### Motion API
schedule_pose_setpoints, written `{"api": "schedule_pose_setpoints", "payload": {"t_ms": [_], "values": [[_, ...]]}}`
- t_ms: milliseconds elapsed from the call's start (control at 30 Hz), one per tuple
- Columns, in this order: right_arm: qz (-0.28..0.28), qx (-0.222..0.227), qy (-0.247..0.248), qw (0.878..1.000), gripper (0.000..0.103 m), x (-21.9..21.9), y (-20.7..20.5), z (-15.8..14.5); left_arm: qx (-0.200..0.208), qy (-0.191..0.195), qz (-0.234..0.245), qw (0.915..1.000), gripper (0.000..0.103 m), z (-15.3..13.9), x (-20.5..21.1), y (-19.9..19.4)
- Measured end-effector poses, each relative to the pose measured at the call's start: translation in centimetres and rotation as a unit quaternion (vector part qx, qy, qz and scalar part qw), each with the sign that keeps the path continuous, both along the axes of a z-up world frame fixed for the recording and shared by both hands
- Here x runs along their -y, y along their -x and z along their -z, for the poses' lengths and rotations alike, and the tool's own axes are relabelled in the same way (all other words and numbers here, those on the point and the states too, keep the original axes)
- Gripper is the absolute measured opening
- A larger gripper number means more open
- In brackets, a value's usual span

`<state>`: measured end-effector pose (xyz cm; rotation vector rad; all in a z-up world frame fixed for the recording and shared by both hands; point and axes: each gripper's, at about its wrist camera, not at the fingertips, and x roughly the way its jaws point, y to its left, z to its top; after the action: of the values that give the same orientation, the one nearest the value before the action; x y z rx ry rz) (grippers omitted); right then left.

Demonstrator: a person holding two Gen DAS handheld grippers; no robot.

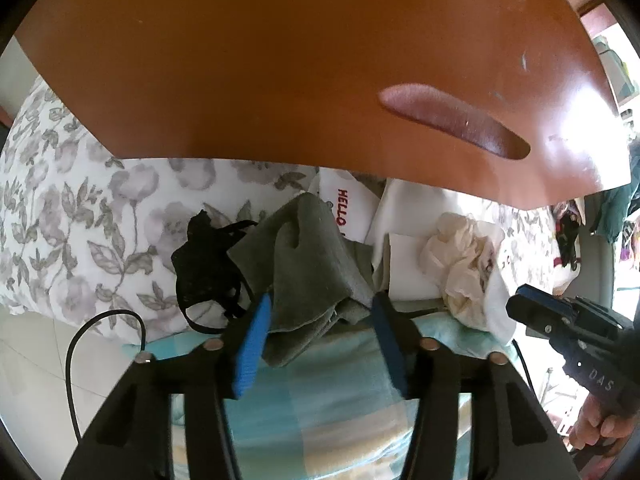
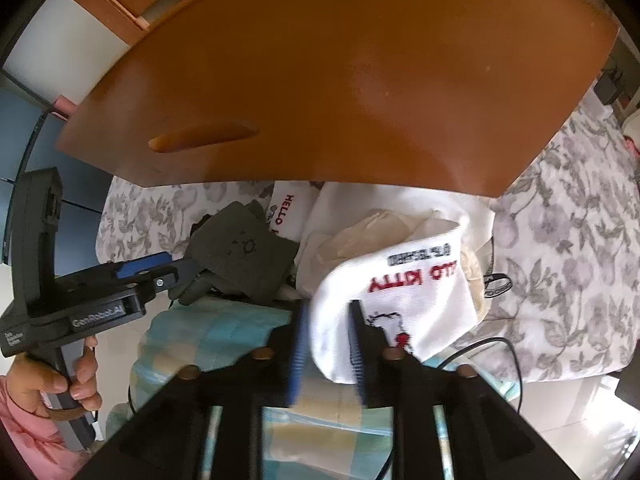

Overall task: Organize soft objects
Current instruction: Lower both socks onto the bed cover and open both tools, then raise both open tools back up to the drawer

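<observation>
Left hand-held gripper (image 1: 320, 304) points steeply down at a heap of soft things on a bed, its blue pads spread about halfway. A grey sock (image 1: 308, 248) lies between the pads. The left pad (image 1: 250, 352) rests against the sock's edge, while the right pad stands clear of it, so nothing is clamped. Left of this gripper lies a black lace garment (image 1: 204, 264) on the floral sheet (image 1: 80, 220), and a black cable (image 1: 76, 344) loops lower left. Just beyond the grey sock sits a white sock with red "HELLO" lettering (image 1: 348, 204). To the gripper's right is a crumpled cream cloth (image 1: 460, 268) on a pile of white fabric. A checked blue and yellow blanket (image 1: 320, 400) lies under the fingers. A brown wooden board (image 1: 280, 60) with a carved handle slot fills the space above the heap.

Right hand-held gripper (image 2: 328, 320) also points down, its pads only partly apart. A white Hello Kitty sock (image 2: 400, 300) hangs between them. The pads are blurred, so I cannot tell whether they press on it. From this view the left gripper comes in from the left with the grey sock at its tips, and a person's hand (image 2: 60, 384) in a pink sleeve grips its handle. Right of the white sock the floral sheet spreads out, with a small black strap (image 2: 498, 284) lying on it.
</observation>
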<state>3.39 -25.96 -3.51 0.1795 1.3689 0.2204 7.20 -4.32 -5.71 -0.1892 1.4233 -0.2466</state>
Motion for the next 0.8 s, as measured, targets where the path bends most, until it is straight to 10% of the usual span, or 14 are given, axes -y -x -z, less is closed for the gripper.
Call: {"api": "schedule_pose_setpoints", "payload": {"t_ms": [333, 800], "values": [[0.002, 0.022, 0.021, 1.000, 0.076, 0.3, 0.0, -1.1, 0.003, -0.024, -0.007, 0.9997, 0.075, -0.9, -0.2, 0.0], [0.016, 0.059, 0.033, 0.998, 0.103, 1.3, 0.6, -2.4, 0.026, -0.045, -0.033, 0.9981, 0.090, -1.9, -1.2, 0.2]]}}
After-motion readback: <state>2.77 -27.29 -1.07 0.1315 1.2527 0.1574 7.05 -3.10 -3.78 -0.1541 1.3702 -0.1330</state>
